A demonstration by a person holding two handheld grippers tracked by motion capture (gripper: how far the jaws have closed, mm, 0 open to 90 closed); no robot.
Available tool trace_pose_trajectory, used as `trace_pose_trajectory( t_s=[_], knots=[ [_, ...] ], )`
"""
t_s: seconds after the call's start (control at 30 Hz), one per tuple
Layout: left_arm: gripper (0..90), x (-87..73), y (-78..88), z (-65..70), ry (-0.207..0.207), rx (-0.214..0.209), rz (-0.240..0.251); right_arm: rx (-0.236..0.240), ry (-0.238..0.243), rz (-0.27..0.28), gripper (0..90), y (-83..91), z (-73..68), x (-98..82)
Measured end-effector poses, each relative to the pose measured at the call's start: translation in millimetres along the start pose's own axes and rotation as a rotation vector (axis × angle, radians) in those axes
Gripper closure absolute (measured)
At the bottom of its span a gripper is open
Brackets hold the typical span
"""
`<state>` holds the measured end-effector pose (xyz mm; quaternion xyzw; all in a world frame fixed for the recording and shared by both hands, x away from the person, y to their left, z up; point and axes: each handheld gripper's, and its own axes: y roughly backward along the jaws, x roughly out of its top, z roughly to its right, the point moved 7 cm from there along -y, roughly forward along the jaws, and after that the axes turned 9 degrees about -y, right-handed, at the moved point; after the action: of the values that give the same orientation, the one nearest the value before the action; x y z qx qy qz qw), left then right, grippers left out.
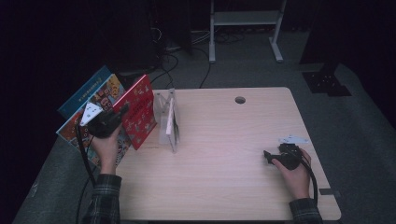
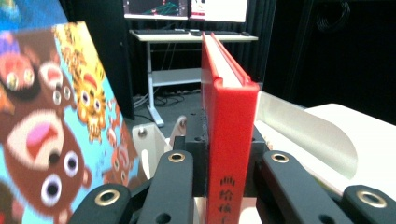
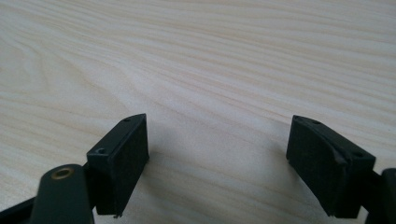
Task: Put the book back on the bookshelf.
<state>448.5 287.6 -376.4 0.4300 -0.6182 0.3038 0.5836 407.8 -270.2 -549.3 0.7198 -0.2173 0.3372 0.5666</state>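
Observation:
A red book [image 1: 140, 111] stands upright and tilted at the table's left edge, with my left gripper [image 1: 108, 122] shut on its spine. In the left gripper view the red book's spine [image 2: 231, 140] sits pinched between the two black jaws of the left gripper [image 2: 229, 172]. Behind it leans a picture book with cartoon bears [image 2: 56, 130], seen in the high view as the colourful book [image 1: 105, 93]. My right gripper [image 1: 270, 157] rests on the table at the right, open, and the right gripper [image 3: 217, 158] has nothing between its fingers.
A clear acrylic book stand [image 1: 169, 120] stands just right of the red book, its wall [image 2: 306, 133] close beside the left gripper. A wooden table [image 1: 224, 140] has a cable hole [image 1: 240, 100] at the back. A blue book [image 1: 84, 91] leans at the far left.

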Motion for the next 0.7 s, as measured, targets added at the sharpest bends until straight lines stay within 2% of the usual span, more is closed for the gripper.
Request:
trace_pose_trajectory(
  t_s=[0.13,0.23,0.43,0.6,0.7],
  knots=[
    [76.4,-1.2,-0.7,1.7,-0.002,-0.009,-0.026,0.0,0.0,0.0,19.5,0.0,0.0,0.0],
    [63.1,-6.3,-1.2,0.3,0.007,-0.001,-0.061,0.0,0.0,0.0,19.6,0.0,0.0,0.0],
    [33.8,-9.1,7.7,2.2,0.021,0.009,-0.099,0.001,0.0,0.001,19.5,0.0,-0.1,0.0],
    [19.0,-18.6,17.7,10.3,0.016,0.0,-0.141,0.002,0.003,0.0,19.5,0.0,-0.2,0.0],
    [12.6,-22.7,25.3,15.8,0.006,0.005,-0.142,0.003,0.003,0.0,19.5,0.0,-0.4,-0.1]
  ],
)
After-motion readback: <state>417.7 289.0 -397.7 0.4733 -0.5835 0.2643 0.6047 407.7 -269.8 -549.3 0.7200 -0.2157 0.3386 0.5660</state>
